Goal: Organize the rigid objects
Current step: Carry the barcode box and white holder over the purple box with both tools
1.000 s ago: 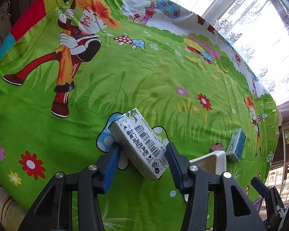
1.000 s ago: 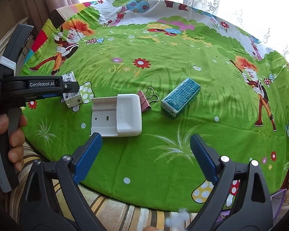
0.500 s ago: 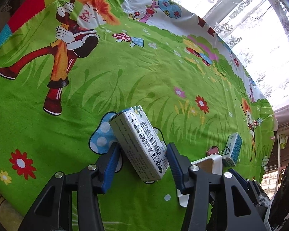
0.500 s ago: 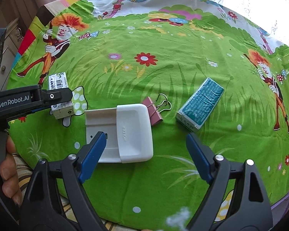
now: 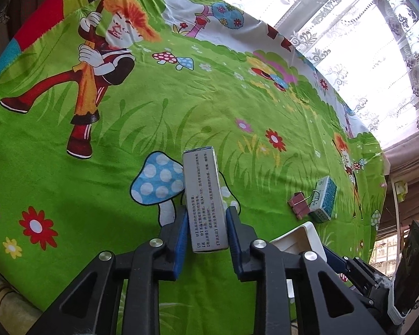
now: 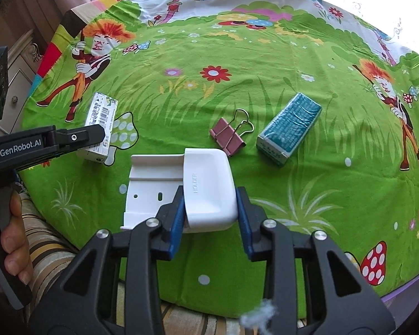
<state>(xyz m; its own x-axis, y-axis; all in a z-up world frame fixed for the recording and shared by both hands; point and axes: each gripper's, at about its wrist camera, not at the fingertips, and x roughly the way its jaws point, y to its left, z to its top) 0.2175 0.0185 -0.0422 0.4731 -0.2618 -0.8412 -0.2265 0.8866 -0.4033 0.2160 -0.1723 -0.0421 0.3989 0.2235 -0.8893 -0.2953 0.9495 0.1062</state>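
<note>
- The left gripper (image 5: 205, 227) reaches low over the green cartoon tablecloth (image 5: 181, 106), a bare hand (image 6: 12, 240) wrapped round its handle.
- Its blue pads are clamped on the sides of a white printed box (image 5: 205, 201), near the blue mushroom print.
- The right gripper (image 6: 209, 217) comes in from the table's near edge, its jaws pressed against both sides of the white holder (image 6: 206, 189).
- A pink binder clip (image 6: 227, 136) lies just behind the holder, with a teal box (image 6: 289, 132) close to its right.
</note>
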